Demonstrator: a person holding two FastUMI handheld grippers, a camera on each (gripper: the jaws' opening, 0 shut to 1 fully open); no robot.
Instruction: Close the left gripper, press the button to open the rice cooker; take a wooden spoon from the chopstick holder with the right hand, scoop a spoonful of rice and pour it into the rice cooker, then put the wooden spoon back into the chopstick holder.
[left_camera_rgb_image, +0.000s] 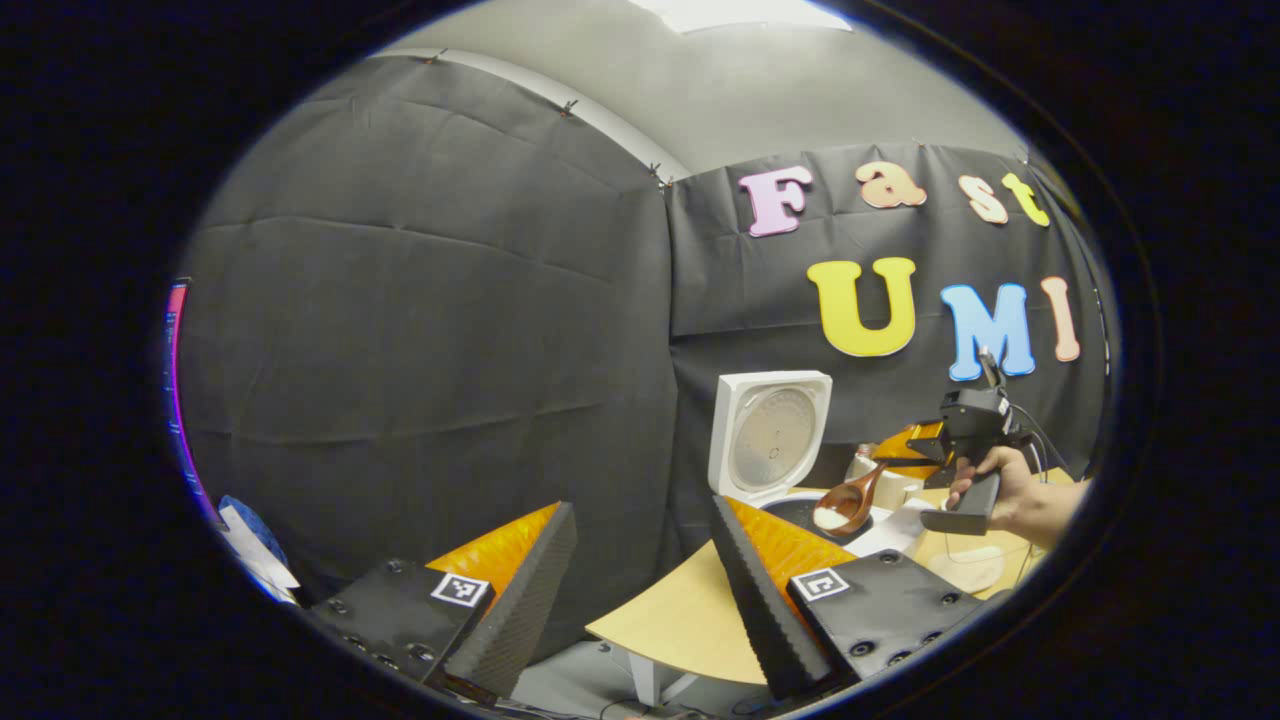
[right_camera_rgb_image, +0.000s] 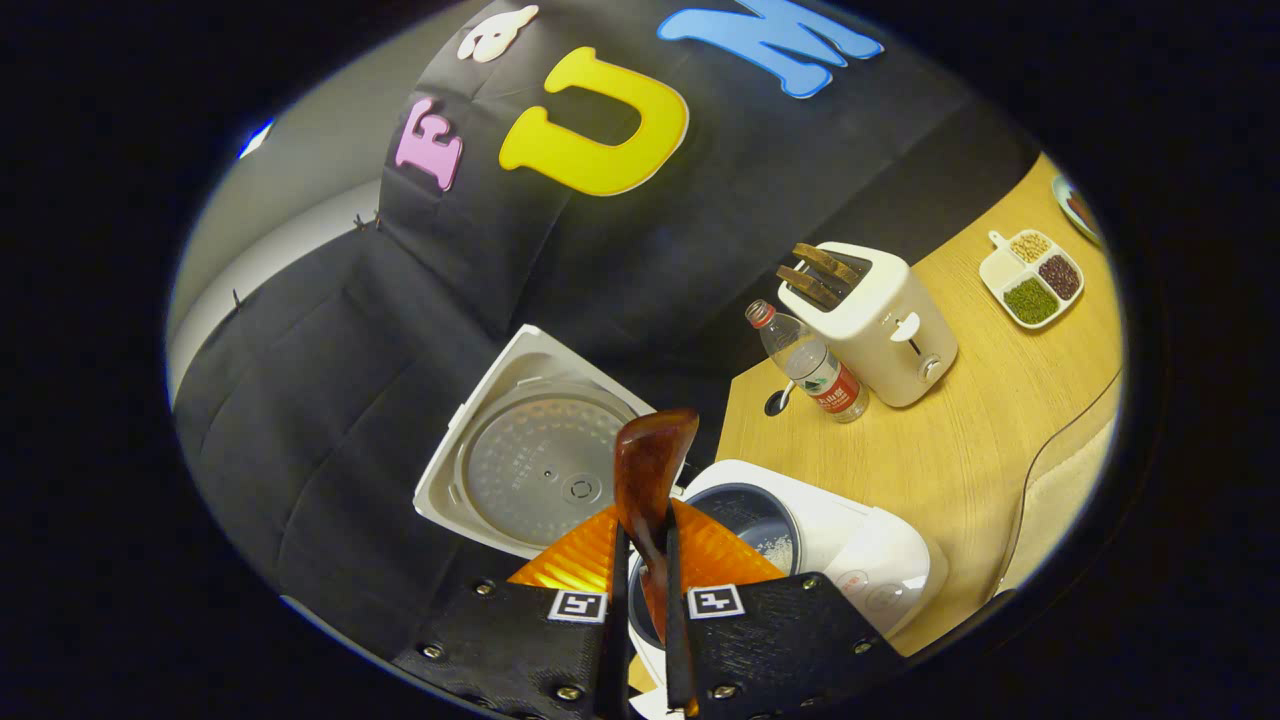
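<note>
Wooden spoon (right_camera_rgb_image: 650, 480) clamped between right gripper (right_camera_rgb_image: 640, 600) fingers | over rice cooker (right_camera_rgb_image: 850, 550) | left gripper (left_camera_rgb_image: 640, 580) fingers wide apart, empty

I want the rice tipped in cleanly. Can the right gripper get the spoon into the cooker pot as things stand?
Probably yes: the lid stands open, and the right gripper holds the spoon, loaded with rice, over the pot, with nothing between.

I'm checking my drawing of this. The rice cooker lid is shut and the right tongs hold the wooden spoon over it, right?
Not quite: the rice cooker lid stands open, as the right gripper view shows. The right tongs do hold the wooden spoon over it.
</note>
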